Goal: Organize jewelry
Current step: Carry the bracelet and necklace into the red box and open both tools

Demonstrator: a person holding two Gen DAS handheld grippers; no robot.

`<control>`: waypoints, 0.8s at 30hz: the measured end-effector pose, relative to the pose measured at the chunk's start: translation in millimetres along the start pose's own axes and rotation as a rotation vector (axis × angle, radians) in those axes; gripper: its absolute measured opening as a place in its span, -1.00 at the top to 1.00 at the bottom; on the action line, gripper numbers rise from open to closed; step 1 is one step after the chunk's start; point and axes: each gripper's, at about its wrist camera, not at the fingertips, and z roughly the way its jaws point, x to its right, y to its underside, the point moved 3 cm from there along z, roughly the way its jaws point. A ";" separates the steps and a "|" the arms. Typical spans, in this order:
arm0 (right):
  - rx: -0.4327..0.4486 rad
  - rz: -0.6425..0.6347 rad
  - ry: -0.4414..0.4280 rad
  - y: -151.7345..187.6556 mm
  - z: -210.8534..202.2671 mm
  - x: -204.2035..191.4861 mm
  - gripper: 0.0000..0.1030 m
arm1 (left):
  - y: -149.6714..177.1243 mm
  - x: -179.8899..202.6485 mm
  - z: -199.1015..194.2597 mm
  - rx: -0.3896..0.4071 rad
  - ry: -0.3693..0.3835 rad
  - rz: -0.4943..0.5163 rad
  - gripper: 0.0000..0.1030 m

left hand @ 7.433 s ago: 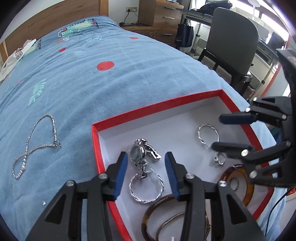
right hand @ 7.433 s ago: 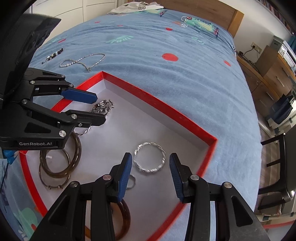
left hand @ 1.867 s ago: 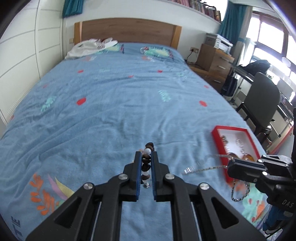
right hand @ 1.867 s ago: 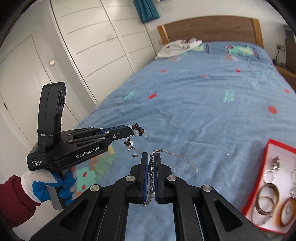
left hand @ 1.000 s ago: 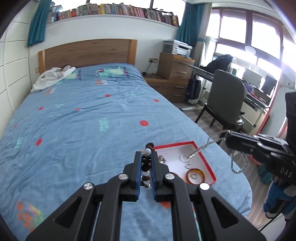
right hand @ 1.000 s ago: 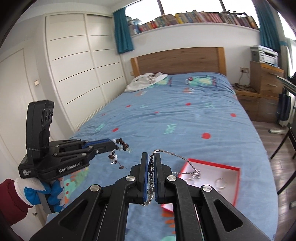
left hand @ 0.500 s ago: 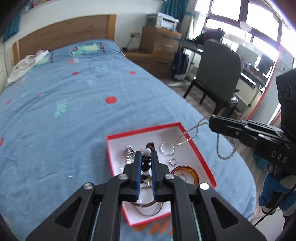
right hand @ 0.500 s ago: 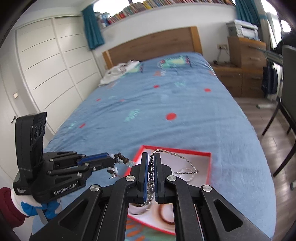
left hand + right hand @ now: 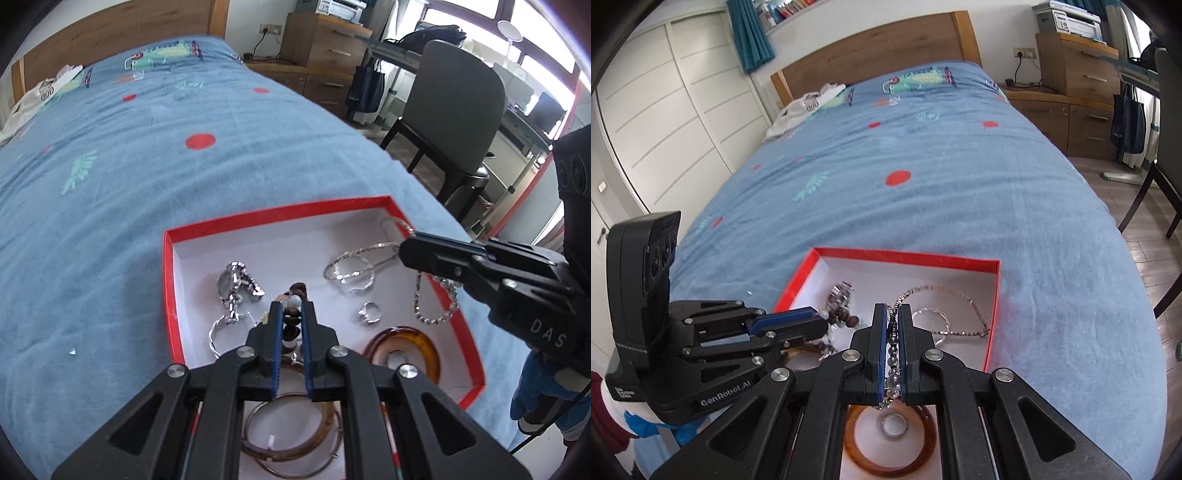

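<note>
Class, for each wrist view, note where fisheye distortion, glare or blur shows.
Left wrist view: window overexposed, red box edges bowed, dark corner vignette. Right wrist view: wardrobe lines curve, silver necklace sharp, amber bangle near the lens slightly soft.

— Left gripper [image 9: 292,314]?
— Pinched tight on the bead bracelet [image 9: 293,295], fingers level.
— Right gripper [image 9: 892,321]?
— Clamped on the silver chain necklace [image 9: 945,291], just beside the left.

Bangles [image 9: 291,439] (brown) partly hidden behind jaws.
</note>
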 end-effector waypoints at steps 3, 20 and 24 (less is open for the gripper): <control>-0.017 0.006 0.007 4.6 7.5 6.1 0.89 | 2.7 -4.9 8.3 -0.015 -0.002 -0.010 0.83; -0.076 -0.001 0.034 26.1 15.2 10.6 0.78 | 11.4 -14.5 19.5 -0.052 -0.034 -0.037 0.69; -0.076 0.000 0.048 27.8 11.4 9.7 0.53 | 15.1 -14.8 18.3 -0.064 -0.048 -0.034 0.53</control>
